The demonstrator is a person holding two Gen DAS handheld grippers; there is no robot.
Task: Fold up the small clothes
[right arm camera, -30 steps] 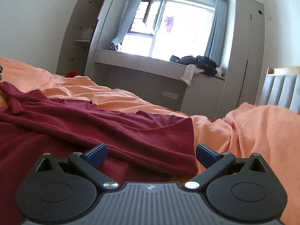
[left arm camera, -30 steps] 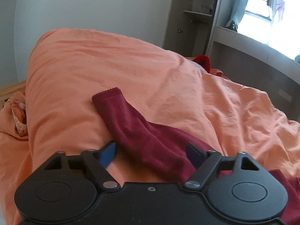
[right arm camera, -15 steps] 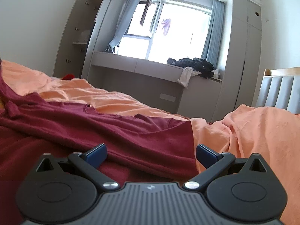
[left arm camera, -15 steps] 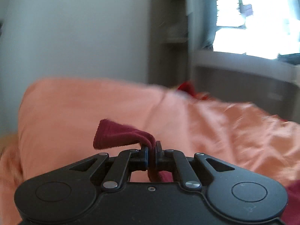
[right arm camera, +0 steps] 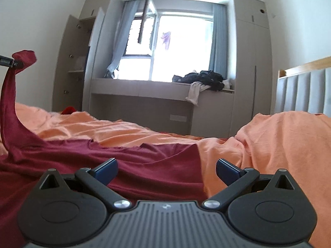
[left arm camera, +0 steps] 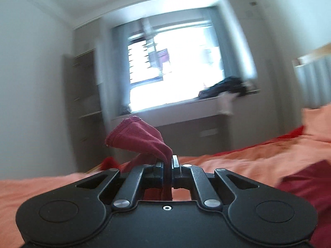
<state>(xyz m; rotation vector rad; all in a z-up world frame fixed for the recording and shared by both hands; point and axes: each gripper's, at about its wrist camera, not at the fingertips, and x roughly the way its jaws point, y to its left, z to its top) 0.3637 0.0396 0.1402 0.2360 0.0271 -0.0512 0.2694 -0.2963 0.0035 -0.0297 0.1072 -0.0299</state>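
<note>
The left gripper (left arm camera: 168,166) is pinching the sleeve (left arm camera: 142,138) of a maroon long-sleeved shirt (right arm camera: 128,165), its jaws closed tight on a bunched fold of cloth near the cuff, which is flaring out above and ahead of the fingers. In the right wrist view that same sleeve (right arm camera: 10,103) is rising as a taut strip from the shirt's body to the left gripper's tip (right arm camera: 8,62) at the far left edge, well above the orange duvet (right arm camera: 279,144).

The rest of the shirt is lying flat across the duvet, its long axis running left to right, with its straight edge ending just ahead of the right gripper (right arm camera: 166,170). That gripper is hovering low over the cloth with its blue pads (right arm camera: 105,170) spread wide and nothing between them.

The lifted sleeve is standing to the left of the shirt's body, so folding it in would likely mean carrying it rightward, across the fabric toward the right gripper. The left hand is the nearer one, already holding the sleeve; the right is placed to steady the body.
</note>
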